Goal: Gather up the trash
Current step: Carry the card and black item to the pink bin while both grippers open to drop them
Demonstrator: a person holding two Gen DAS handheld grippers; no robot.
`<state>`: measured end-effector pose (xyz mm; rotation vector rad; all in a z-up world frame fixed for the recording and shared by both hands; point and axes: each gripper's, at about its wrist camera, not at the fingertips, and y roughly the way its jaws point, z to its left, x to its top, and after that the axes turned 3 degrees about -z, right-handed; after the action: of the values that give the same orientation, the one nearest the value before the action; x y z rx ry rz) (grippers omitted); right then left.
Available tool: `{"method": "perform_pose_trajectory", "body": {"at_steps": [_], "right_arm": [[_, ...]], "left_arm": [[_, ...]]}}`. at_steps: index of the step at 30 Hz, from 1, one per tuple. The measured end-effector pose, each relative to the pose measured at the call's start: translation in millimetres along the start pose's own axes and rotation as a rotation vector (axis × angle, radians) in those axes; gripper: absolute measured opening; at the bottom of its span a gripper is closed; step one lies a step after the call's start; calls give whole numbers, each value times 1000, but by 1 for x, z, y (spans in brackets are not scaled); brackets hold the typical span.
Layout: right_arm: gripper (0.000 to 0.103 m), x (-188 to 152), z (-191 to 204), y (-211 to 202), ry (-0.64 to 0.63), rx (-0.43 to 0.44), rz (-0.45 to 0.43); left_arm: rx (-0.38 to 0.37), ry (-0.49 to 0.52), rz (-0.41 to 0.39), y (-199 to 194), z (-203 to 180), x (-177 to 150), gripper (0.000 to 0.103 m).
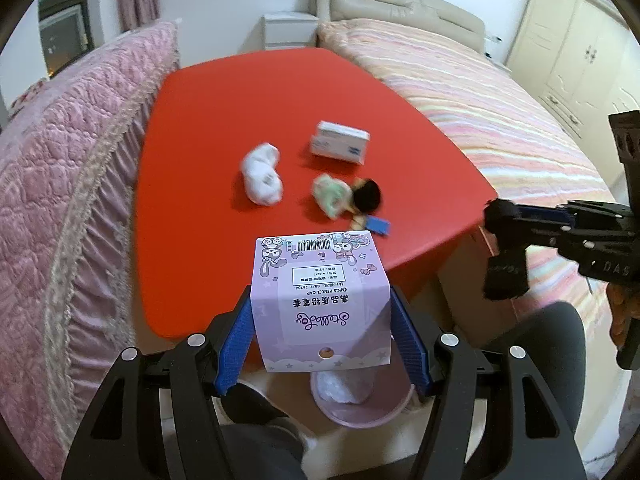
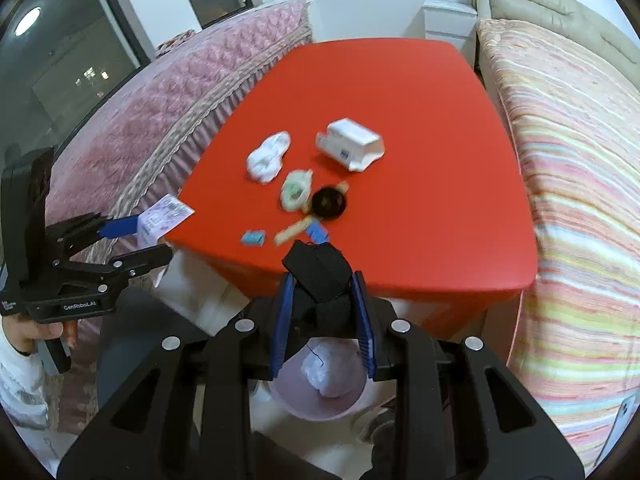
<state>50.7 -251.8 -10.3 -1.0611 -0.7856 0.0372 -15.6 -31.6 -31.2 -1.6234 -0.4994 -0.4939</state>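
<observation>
My left gripper (image 1: 322, 312) is shut on a purple cartoon-print box (image 1: 320, 292), held above the pink trash bin (image 1: 372, 416) by the near edge of the red table (image 1: 240, 100). My right gripper (image 2: 323, 280) is shut on a black cloth piece (image 2: 320, 276), also above the bin (image 2: 288, 400), which holds white crumpled trash (image 2: 328, 372). On the table lie a white sock (image 1: 262, 178), a white-blue carton (image 1: 340, 142), a green wrapper (image 1: 330, 194), a black round object (image 1: 366, 196) and a small blue piece (image 2: 253, 237).
A pink quilted bed (image 1: 60, 200) borders the table on the left, a striped bed (image 1: 500, 120) on the right. A white nightstand (image 1: 288, 30) stands behind the table. The person's grey-clad legs (image 1: 256, 440) are below, beside the bin.
</observation>
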Motion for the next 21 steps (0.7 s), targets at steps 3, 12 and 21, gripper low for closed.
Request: {"method": "perform_pose_trajectory", "body": {"at_steps": [3, 12, 21], "right_arm": [[29, -21, 6, 1, 0, 6, 20], [29, -59, 15, 10, 9, 26, 77], [37, -67, 18, 14, 13, 63, 105]], "left_arm": [[-28, 9, 12, -1, -8, -14, 63], [-74, 19, 69, 10, -21, -43, 63], [-115, 9, 97, 15, -26, -49, 67]]}}
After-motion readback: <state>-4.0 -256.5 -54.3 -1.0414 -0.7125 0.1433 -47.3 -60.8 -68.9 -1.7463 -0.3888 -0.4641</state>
